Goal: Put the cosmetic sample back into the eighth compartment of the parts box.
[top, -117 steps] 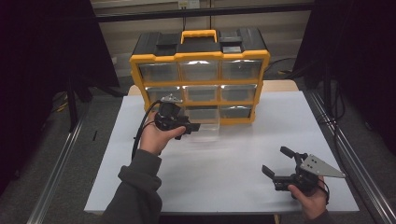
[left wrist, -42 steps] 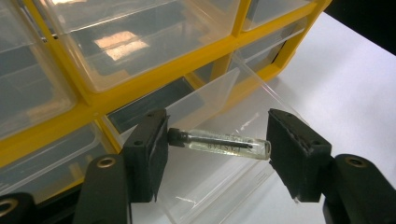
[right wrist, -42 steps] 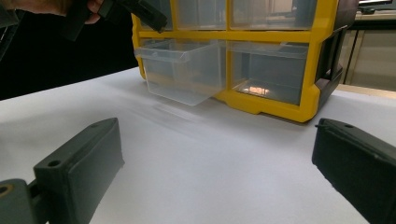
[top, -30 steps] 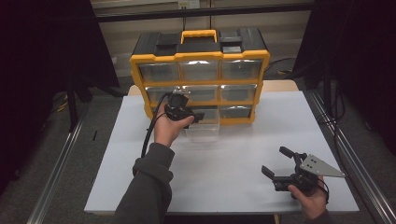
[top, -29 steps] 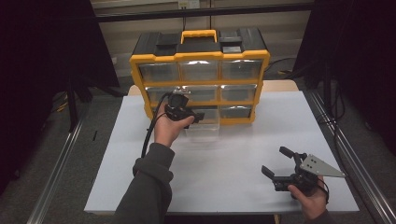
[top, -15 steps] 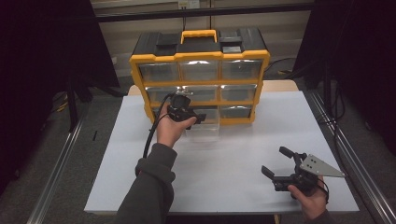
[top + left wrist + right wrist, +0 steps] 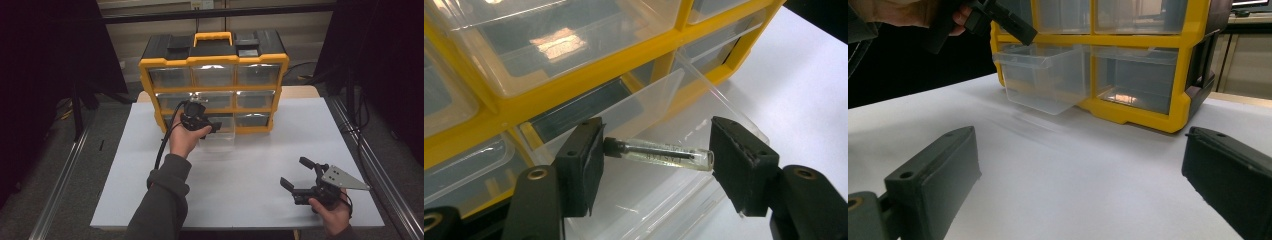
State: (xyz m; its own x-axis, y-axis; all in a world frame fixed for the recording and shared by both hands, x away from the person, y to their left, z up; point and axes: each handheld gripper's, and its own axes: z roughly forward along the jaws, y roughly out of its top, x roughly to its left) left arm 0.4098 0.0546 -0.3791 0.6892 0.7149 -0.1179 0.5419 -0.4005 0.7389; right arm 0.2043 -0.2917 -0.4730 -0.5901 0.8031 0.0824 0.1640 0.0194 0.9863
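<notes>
Centrally in the high view, a yellow and black drawer cabinet [image 7: 214,82] with clear drawers, standing at the far edge of a white worktop [image 7: 240,165]. Bottom row, middle: one clear drawer [image 7: 218,134] pulled out toward the camera. Just left of centre, left gripper [image 7: 212,127] raised over that open drawer, held in a hand with a grey sleeve rising from the bottom edge. In the left gripper view, jaws closed on a small clear vial [image 7: 659,153] with a dark cap, gripped end to end, lying crosswise in the middle of the frame above the drawer's open cavity. At lower right of the high view, right gripper [image 7: 297,174] low over the bare worktop, well apart from the cabinet, jaws spread wide with nothing between them. In the right gripper view, open drawer at upper centre.
</notes>
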